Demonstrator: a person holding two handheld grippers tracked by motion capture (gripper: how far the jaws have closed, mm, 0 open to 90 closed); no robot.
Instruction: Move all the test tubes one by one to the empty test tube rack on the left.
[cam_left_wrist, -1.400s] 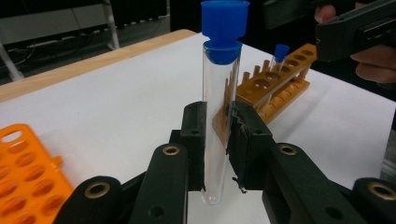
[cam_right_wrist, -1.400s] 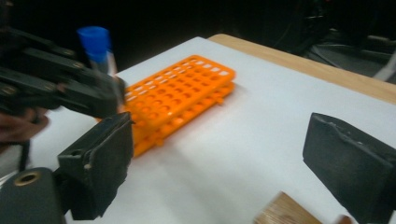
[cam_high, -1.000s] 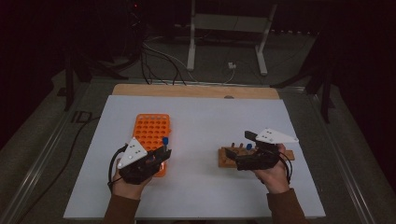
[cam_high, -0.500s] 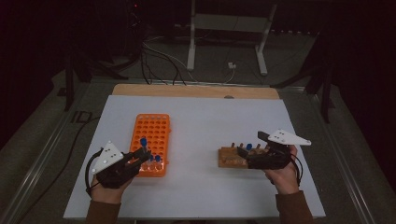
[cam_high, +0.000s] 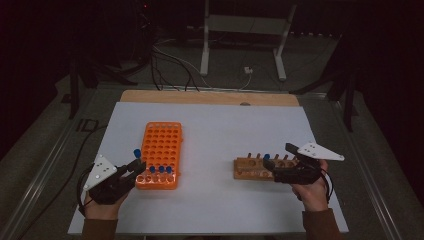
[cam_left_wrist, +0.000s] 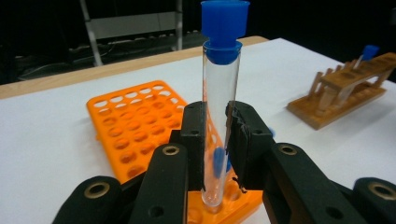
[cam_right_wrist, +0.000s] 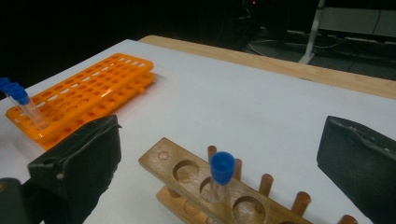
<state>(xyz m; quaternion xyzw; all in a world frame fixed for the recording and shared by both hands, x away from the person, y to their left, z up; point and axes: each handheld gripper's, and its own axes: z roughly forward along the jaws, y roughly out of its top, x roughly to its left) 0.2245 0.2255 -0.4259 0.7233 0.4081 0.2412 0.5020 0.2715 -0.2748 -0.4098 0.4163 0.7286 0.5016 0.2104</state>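
Observation:
My left gripper (cam_left_wrist: 223, 126) is shut on a clear test tube (cam_left_wrist: 222, 93) with a blue cap and holds it upright. In the high view this gripper (cam_high: 131, 167) and its tube (cam_high: 136, 152) are just left of the orange rack (cam_high: 161, 150), near the rack's front corner. Three blue-capped tubes (cam_high: 161, 170) stand in the rack's near row. My right gripper (cam_right_wrist: 219, 135) stands wide open around the left end of the wooden rack (cam_right_wrist: 187, 172). One blue-capped tube (cam_right_wrist: 221, 170) stands in that rack between the jaws, and neither jaw touches it.
The white table top (cam_high: 220, 125) has a wooden strip (cam_high: 210, 97) along its far edge. Beyond it are a metal stand (cam_high: 242, 25) and cables on the dark floor. The wooden rack (cam_high: 257, 169) lies at the right, the orange rack (cam_right_wrist: 88, 93) at the left.
My left hand has carried its tube leftward, from over the orange rack's near end to beside its left edge. My right hand has slid a little to the right along the wooden rack.

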